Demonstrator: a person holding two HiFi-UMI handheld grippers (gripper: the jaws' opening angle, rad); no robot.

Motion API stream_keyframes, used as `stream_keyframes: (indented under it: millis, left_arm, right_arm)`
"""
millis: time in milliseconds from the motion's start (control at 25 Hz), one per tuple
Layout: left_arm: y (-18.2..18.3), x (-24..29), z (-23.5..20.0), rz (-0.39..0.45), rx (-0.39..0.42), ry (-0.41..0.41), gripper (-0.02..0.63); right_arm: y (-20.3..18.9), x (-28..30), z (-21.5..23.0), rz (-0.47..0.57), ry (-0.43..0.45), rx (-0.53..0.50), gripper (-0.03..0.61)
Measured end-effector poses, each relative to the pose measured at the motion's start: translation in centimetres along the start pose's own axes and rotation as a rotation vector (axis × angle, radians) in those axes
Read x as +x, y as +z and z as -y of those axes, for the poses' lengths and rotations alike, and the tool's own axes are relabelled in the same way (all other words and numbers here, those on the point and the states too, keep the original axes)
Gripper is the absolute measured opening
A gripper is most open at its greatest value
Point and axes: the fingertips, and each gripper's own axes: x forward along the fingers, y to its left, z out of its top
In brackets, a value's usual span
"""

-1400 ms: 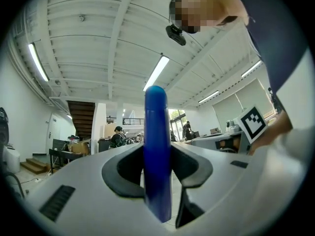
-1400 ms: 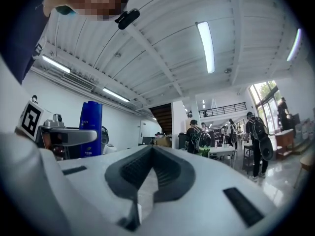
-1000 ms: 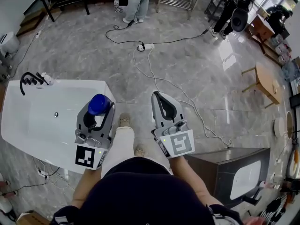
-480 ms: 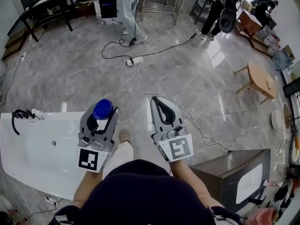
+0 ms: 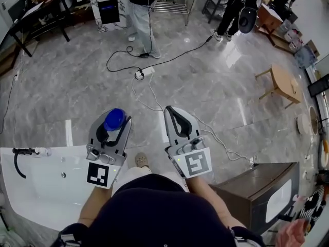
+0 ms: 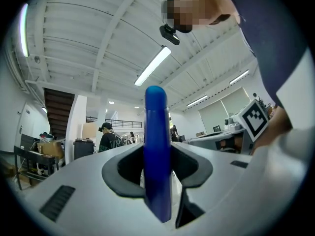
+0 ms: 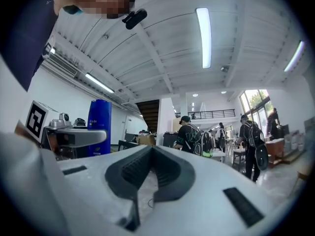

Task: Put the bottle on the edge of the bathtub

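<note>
Overhead, bottle [image 5: 114, 120] held near the bathtub [image 5: 36, 189].
Left gripper [image 5: 115, 117] clamps the blue bottle; right gripper [image 5: 170, 109] is closed, empty.

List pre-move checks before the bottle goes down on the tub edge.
1. Grip: ok, left gripper jaws clamp the bottle.
2. Upright: ok, the bottle stands vertical between the jaws.
3. Above bathtub rim: not ok, it hangs over the floor beyond the rim.
4. Clear of faucet: ok, that sits at the tub's far end.
5. Empty right gripper: ok, jaws together.
</note>
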Motion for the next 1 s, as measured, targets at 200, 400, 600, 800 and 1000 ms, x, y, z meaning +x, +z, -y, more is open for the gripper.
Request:
stream_keyframes:
  millis: [200,400,600,800,1000]
  left_arm:
    - [-0.7,1.7,-2.0,-0.002,-0.026,-0.005,0.153]
    - [-2.5,2.5,-3.6,-0.031,-0.045,0.016,0.153]
    - [-3.6,3.5,-4.7,-0.042,-0.045,0.096,0.153]
    - [-3.6,5.0,-5.9,-0.024,-0.033,0.149,0.153]
    - [-3.4,6.2,-6.4,-0.014,-0.022,0.187,0.153]
  right_arm:
    - [-0.2,2.6,0.4,-0.009,-0.009,0.000,0.002]
    - [-1.5,4.7,0.5,-0.040,0.016,0.008,0.002]
    - [-2.5,6.5,1.8,-0.049,0.080,0.002,0.002]
    - [-2.6,9.0,4.2,-0.051,0.094,-0.002,0.001]
    - [-2.8,10.6,5.4,-0.012,0.139,0.003,0.002]
